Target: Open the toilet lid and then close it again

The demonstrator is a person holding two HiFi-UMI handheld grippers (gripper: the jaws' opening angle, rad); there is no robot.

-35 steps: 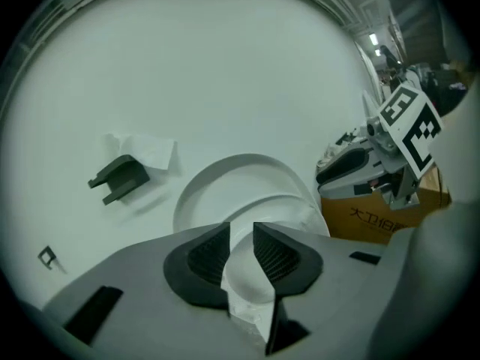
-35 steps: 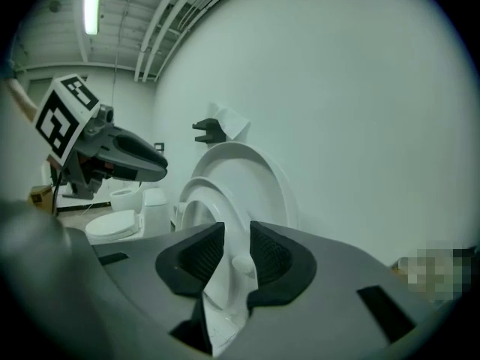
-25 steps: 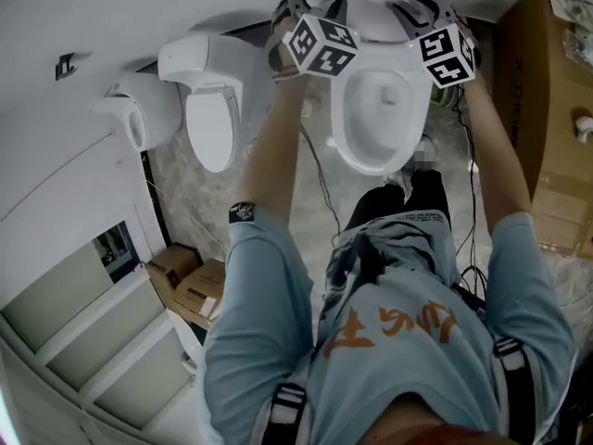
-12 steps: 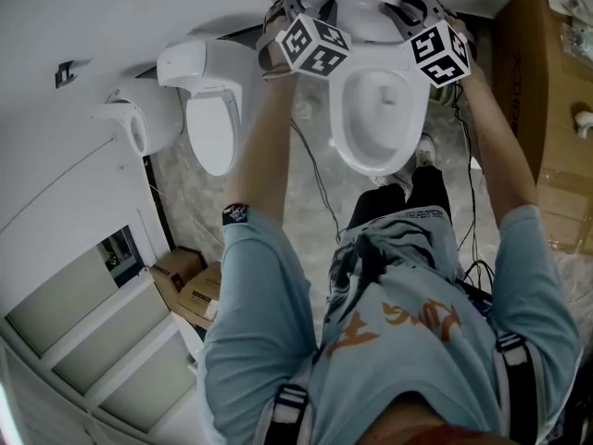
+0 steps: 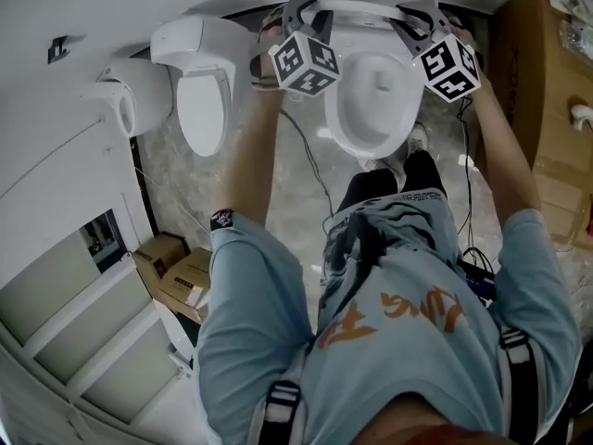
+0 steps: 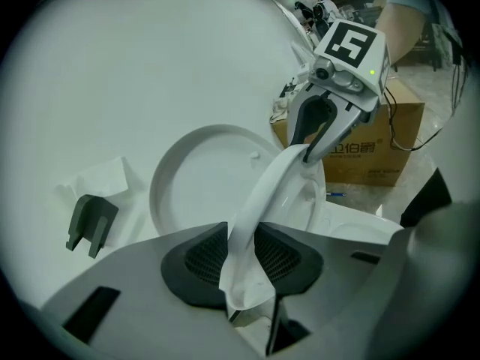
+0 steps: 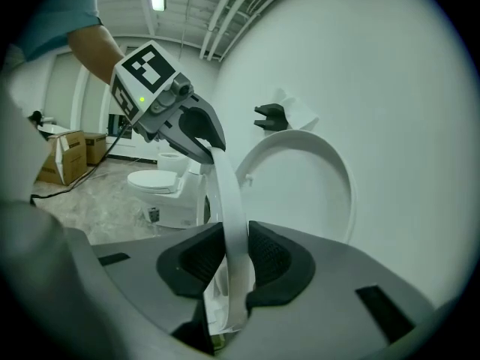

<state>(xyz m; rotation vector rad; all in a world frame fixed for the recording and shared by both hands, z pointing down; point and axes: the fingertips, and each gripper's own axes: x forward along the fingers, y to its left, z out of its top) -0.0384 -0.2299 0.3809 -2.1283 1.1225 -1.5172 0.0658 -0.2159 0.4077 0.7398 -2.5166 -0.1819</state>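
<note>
The toilet (image 5: 371,109) stands in front of me with its bowl uncovered. Its round white lid (image 6: 199,190) leans upright against the wall. In front of it a thin white hinged ring (image 5: 357,7), the seat by its look, is lifted off the bowl. My left gripper (image 5: 301,9) (image 6: 241,261) is shut on the ring's left rim, and its jaws have just been closing. My right gripper (image 5: 410,15) (image 7: 229,276) is shut on the right rim; its jaws closed, then eased a little. Each gripper view shows the other gripper at the band's far end.
A second toilet (image 5: 199,91) stands to the left. A large cardboard box (image 5: 537,91) is close on the right. Smaller boxes (image 5: 176,272) sit by white shelving at lower left. Cables (image 5: 306,165) trail over the marbled floor. A dark bracket (image 6: 90,222) is fixed to the wall.
Both grippers have shifted along the toilet, the left one out to the left, and now pinch the thin white rim that spans between them. The head view has tilted slightly.
</note>
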